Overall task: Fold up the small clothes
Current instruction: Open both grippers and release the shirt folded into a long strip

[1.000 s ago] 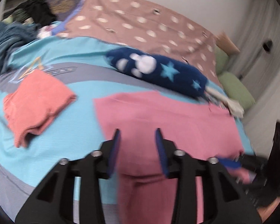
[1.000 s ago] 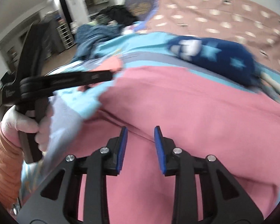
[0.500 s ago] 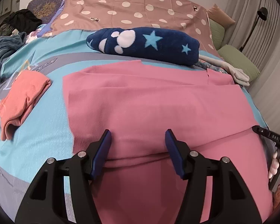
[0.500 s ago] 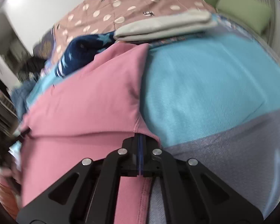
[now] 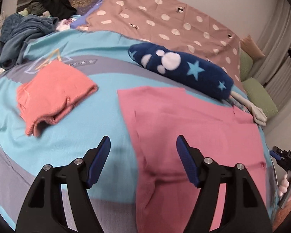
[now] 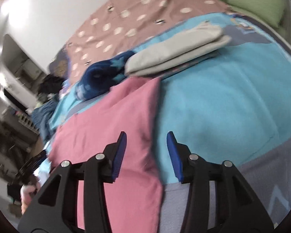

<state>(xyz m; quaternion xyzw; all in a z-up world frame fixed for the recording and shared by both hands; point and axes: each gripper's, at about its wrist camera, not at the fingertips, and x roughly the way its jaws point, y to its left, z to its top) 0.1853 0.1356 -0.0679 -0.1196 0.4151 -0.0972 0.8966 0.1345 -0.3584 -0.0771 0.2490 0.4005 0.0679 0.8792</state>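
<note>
A pink garment (image 5: 194, 132) lies spread flat on the blue and grey bedspread (image 5: 99, 120); it also shows in the right wrist view (image 6: 114, 128). My left gripper (image 5: 143, 159) is open and empty over the garment's left edge. My right gripper (image 6: 147, 153) is open and empty over the garment's right edge. The right gripper also shows at the far right of the left wrist view (image 5: 285, 155), and the left gripper at the far left of the right wrist view (image 6: 29, 167).
A folded orange garment (image 5: 52, 93) lies left of the pink one. A navy star-print fleece roll (image 5: 182, 71) and folded pale grey socks (image 6: 176, 52) lie behind it. A heap of dark clothes (image 5: 25, 31) sits at the back left. Green pillows (image 6: 256, 2) are at the right.
My right gripper was shut on the pink garment's edge half a second ago and has opened and let it go. My left gripper has opened wider and shifted to the garment's left edge.
</note>
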